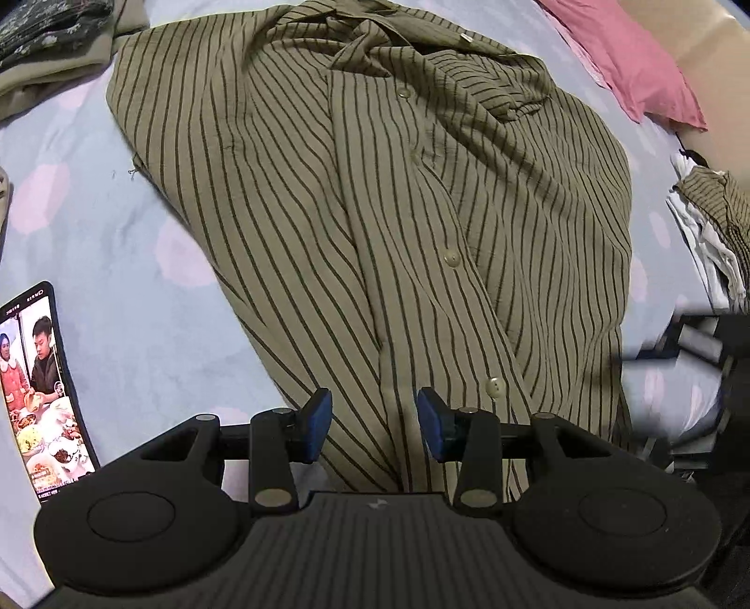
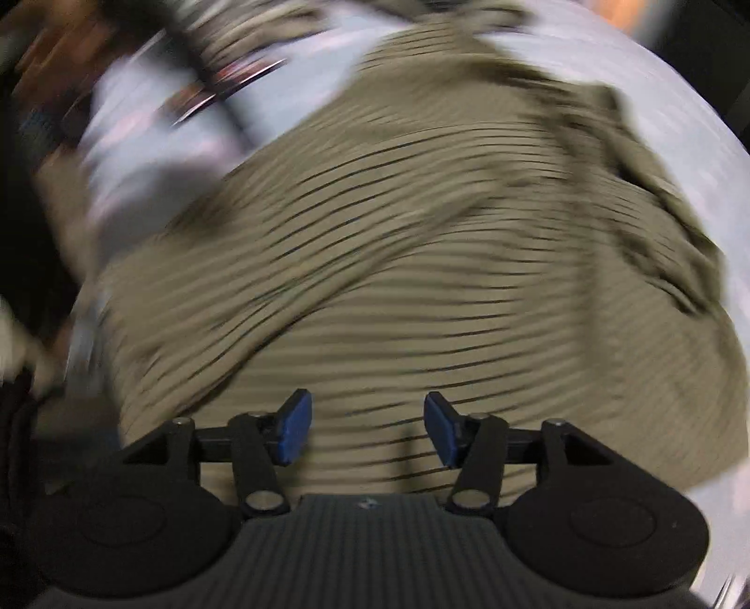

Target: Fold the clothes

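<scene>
An olive shirt with dark stripes and a button placket (image 1: 375,211) lies spread on the pale blue bedsheet (image 1: 117,281), collar at the far end. My left gripper (image 1: 375,424) is open and empty, hovering over the shirt's near hem by the placket. In the right wrist view the same shirt (image 2: 422,281) fills the frame, blurred by motion. My right gripper (image 2: 368,428) is open and empty above the shirt's edge. It also shows in the left wrist view as a dark blur (image 1: 703,346) at the right.
A lit phone (image 1: 37,389) lies on the sheet at the left. Other garments are piled at the top left (image 1: 47,42). A pink cloth (image 1: 642,61) lies at the top right. A striped and white pile (image 1: 717,225) sits at the right edge.
</scene>
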